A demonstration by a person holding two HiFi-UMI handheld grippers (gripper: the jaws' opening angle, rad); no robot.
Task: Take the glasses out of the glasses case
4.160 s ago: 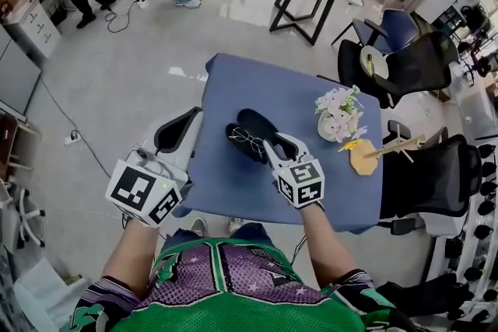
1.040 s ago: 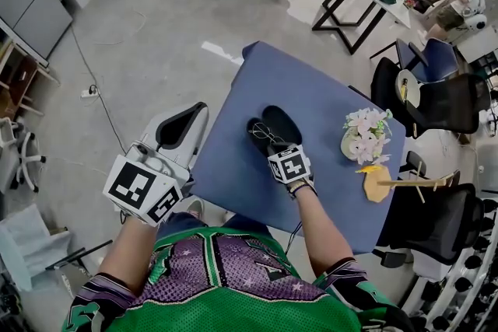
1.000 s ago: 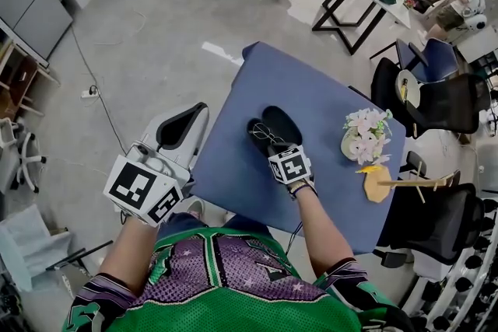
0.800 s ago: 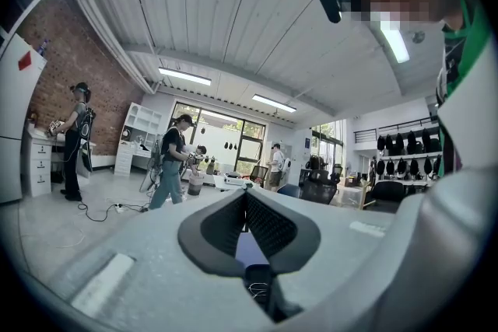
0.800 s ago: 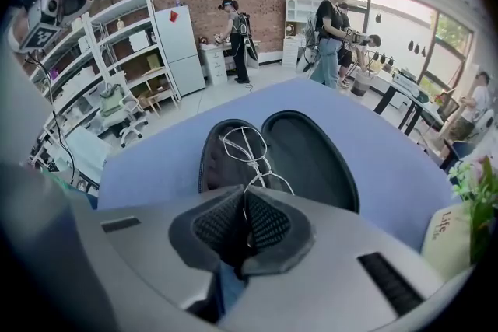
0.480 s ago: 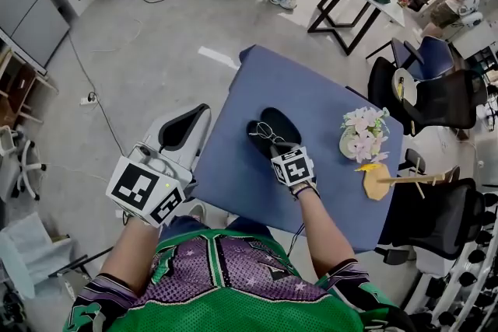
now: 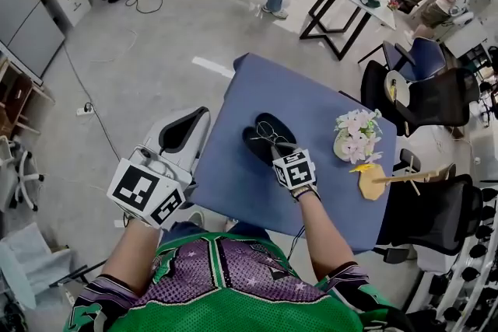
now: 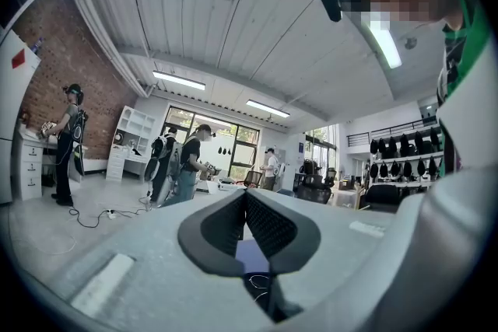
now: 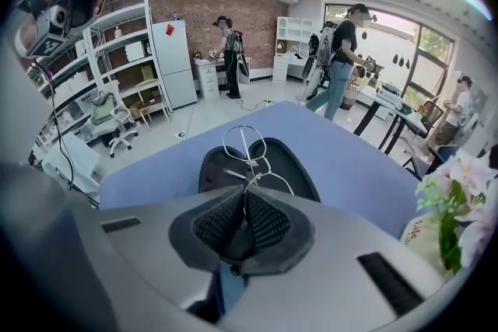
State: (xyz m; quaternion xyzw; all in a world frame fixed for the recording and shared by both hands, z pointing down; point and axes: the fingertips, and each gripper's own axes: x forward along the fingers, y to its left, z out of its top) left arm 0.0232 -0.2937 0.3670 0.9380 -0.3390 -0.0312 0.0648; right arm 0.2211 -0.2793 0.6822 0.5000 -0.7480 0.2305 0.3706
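Table (image 7: 226, 176) bare L of case (image 7: 250, 144); flower vase (image 7: 352, 138) stands near on R.

Found the glasses (image 9: 247, 145) to be thin, bright metal wire. Found the glasses case (image 9: 292, 167) beneath them black, matt and smooth. Noted a blue, matt, cloth-like table (image 9: 366, 159) under the case. Noted dark, rubbery, cross-ribbed pads (image 9: 268, 223) on the right gripper (image 9: 243, 206) just before the case, with a shell of grey matt plastic. Saw a pale, unpainted wooden board (image 7: 371, 183) right of the case and a glossy grey floor (image 7: 140, 50) left of it.
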